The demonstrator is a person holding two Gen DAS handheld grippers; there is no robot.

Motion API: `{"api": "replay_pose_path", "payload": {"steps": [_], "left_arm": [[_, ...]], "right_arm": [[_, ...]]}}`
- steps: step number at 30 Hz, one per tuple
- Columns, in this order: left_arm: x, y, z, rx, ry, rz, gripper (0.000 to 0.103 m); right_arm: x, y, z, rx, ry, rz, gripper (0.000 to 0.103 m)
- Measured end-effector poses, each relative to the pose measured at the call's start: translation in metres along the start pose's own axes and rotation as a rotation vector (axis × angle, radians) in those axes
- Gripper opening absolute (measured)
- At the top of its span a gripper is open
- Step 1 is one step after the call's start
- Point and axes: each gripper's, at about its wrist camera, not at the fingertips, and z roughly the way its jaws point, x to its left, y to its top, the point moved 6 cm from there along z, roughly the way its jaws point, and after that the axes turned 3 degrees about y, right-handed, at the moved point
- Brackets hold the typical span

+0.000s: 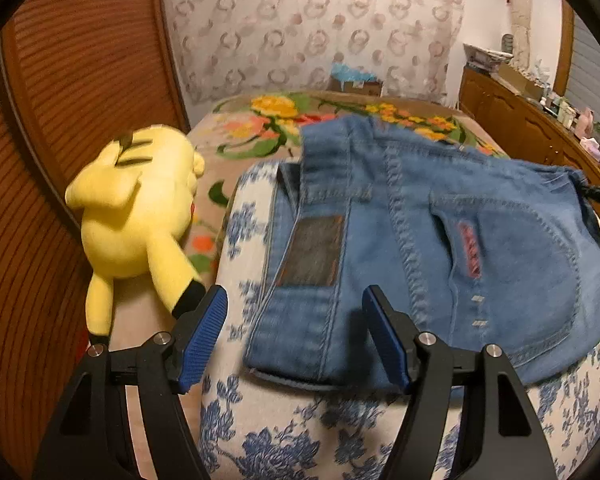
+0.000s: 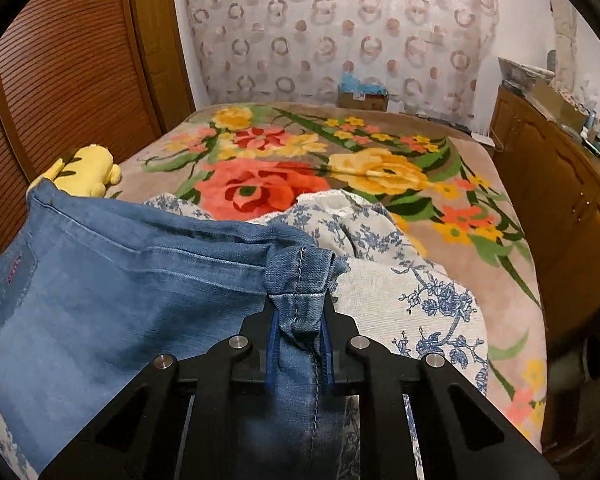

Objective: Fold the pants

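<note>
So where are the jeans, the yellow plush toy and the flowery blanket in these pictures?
jeans (image 1: 440, 240), left wrist view, on the seat panel by the back pocket.
yellow plush toy (image 1: 136, 216), left wrist view, on its body.
flowery blanket (image 2: 260, 188), right wrist view, on the big red rose.

A: non-task stuff?
B: yellow plush toy (image 1: 136, 216) at 9 o'clock, lying on floral blanket (image 2: 340, 168). Blue-and-white floral cloth (image 1: 300, 432) at 6.
A: background?
B: cardboard box (image 2: 364, 98) at 12, wooden cabinet (image 2: 560, 168) at 3, slatted wooden door (image 1: 72, 80) at 10.
</note>
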Motion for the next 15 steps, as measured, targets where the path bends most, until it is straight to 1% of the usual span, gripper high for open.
{"api": "replay_pose_path", "payload": {"steps": [2, 5, 9, 11, 13, 14, 15], "left_arm": [[0.002, -0.005, 0.005, 0.017, 0.014, -0.006, 0.071], [0.003, -0.007, 0.015, 0.04, -0.001, -0.025, 0.071], [0.0, -0.015, 0.021, 0.068, -0.054, -0.023, 0.053], [-0.003, -0.016, 0.017, 0.061, -0.055, -0.01, 0.042], [-0.006, -0.017, 0.015, 0.061, -0.086, -0.007, 0.024], [-0.009, -0.017, 0.013, 0.062, -0.096, -0.005, 0.021], [-0.012, -0.017, 0.011, 0.056, -0.086, 0.008, 0.017]], "right_arm": [[0.002, -0.001, -0.005, -0.014, 0.001, -0.003, 0.017], [0.005, -0.003, -0.013, -0.03, 0.002, -0.009, 0.017], [0.008, -0.007, -0.022, -0.046, -0.002, -0.02, 0.017], [0.009, -0.009, -0.026, -0.049, -0.004, -0.023, 0.016], [0.008, -0.01, -0.029, -0.054, -0.004, -0.026, 0.016], [0.009, -0.011, -0.031, -0.058, -0.006, -0.029, 0.015], [0.01, -0.011, -0.033, -0.064, -0.013, -0.034, 0.014]]}}
